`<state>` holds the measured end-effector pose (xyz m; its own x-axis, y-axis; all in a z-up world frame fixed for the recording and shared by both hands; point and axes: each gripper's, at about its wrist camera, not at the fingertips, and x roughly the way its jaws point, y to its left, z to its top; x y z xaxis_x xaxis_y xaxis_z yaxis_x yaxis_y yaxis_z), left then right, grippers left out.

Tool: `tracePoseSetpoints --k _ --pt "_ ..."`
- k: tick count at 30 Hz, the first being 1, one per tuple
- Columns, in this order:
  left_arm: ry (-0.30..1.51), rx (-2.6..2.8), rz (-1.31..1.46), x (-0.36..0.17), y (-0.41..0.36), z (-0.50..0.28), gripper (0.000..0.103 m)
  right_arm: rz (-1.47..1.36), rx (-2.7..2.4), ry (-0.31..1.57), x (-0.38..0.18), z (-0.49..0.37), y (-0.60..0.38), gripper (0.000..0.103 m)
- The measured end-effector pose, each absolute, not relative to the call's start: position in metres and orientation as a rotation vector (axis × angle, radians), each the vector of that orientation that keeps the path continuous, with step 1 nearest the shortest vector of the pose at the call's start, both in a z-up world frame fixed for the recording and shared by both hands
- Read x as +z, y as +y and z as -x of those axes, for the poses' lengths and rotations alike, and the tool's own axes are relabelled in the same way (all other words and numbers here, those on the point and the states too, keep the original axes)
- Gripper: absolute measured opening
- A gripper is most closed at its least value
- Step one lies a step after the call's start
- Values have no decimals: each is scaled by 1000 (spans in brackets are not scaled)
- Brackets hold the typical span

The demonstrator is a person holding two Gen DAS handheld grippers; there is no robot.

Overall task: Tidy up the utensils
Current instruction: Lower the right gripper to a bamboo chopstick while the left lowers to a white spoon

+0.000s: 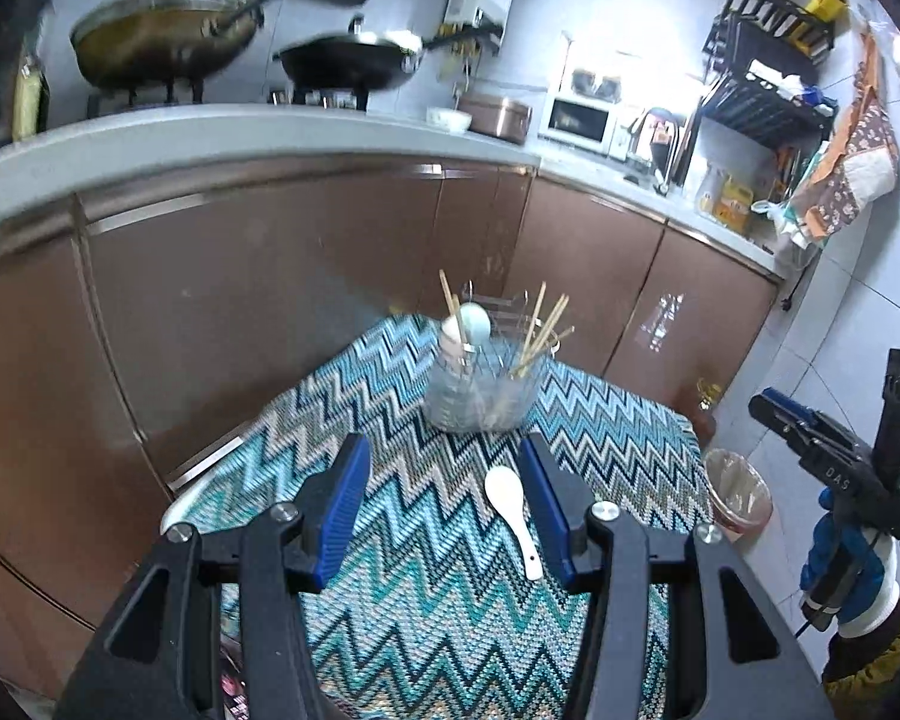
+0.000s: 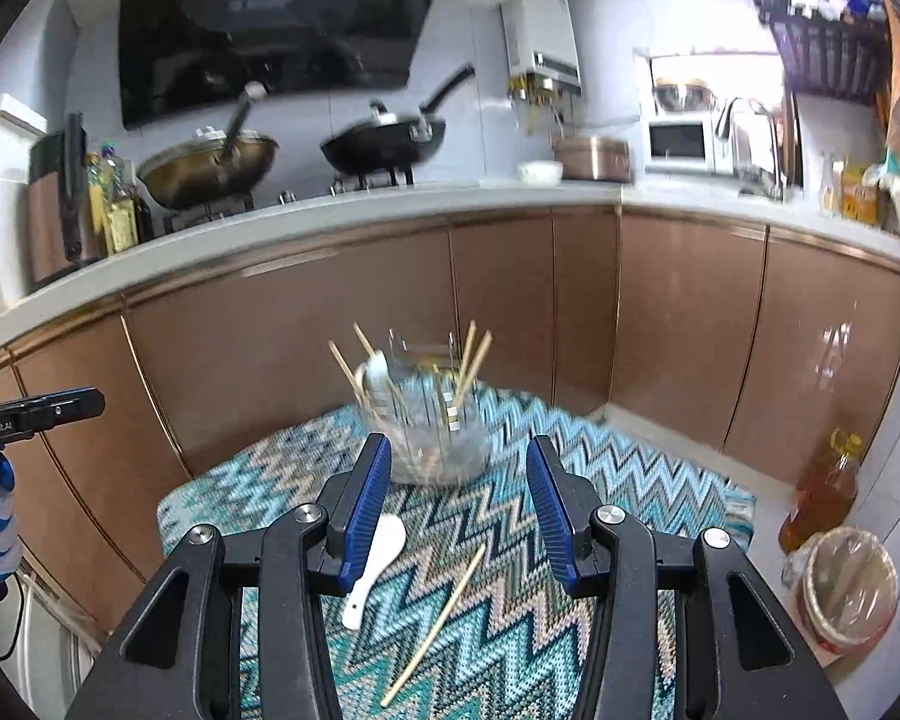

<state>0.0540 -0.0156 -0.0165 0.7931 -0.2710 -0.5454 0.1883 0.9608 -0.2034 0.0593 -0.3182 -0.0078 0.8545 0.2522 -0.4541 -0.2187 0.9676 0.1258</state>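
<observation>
In the left wrist view, the left gripper (image 1: 444,504) hung over the zigzag cloth (image 1: 390,540) in the lower middle of the frame with its blue fingers (image 1: 345,498) spread wide and nothing between them. Just inside the right finger lay the white spoon (image 1: 513,516), bowl toward the top of the frame, handle toward the bottom. Above it, at frame centre, stood the clear holder (image 1: 480,387), already carrying chopsticks (image 1: 543,330) and a pale spoon upright (so the sorting looked partly done). At the right edge the right gripper (image 1: 777,414) hovered off the cloth; its fingers could not be read there.

In the right wrist view it proved parted and empty, and a loose chopstick (image 2: 438,618) lay slanted across the cloth at lower centre, probably the reason for its spread. The left gripper showed at the left edge.
</observation>
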Motion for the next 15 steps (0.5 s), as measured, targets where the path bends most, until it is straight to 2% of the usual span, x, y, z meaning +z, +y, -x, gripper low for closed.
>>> tracePoseSetpoints --k 7,11,15 --pt "807 -368 196 -75 -38 -112 50 -97 275 689 -55 -105 -319 46" --pt "920 -436 237 -108 -52 -147 50 -140 316 822 -89 -134 -318 37" --pt "1023 -490 250 -139 -59 -175 50 -155 341 945 -122 -159 -309 33"
